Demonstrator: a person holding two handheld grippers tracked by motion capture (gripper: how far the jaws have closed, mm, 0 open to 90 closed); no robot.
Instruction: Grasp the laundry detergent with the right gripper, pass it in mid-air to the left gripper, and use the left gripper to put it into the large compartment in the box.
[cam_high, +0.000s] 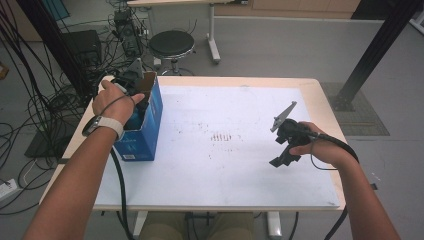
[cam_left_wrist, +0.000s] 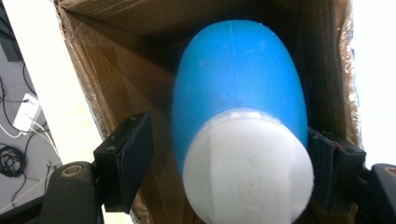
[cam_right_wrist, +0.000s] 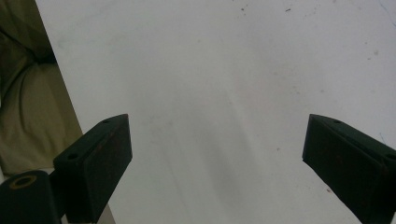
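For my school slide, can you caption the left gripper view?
Left gripper with open jaws around a blue bottle inside a cardboard box.

Blue carton (cam_high: 150, 125) is showing white lettering outside and plain brown cardboard inside. Bottle (cam_left_wrist: 238, 93) within is showing a blue body with a white cap (cam_left_wrist: 247, 168). Table (cam_high: 240, 165) surface is showing white, speckled with reddish-brown marks. Both grippers, left (cam_left_wrist: 229, 154) and right (cam_right_wrist: 217, 158), are showing black.
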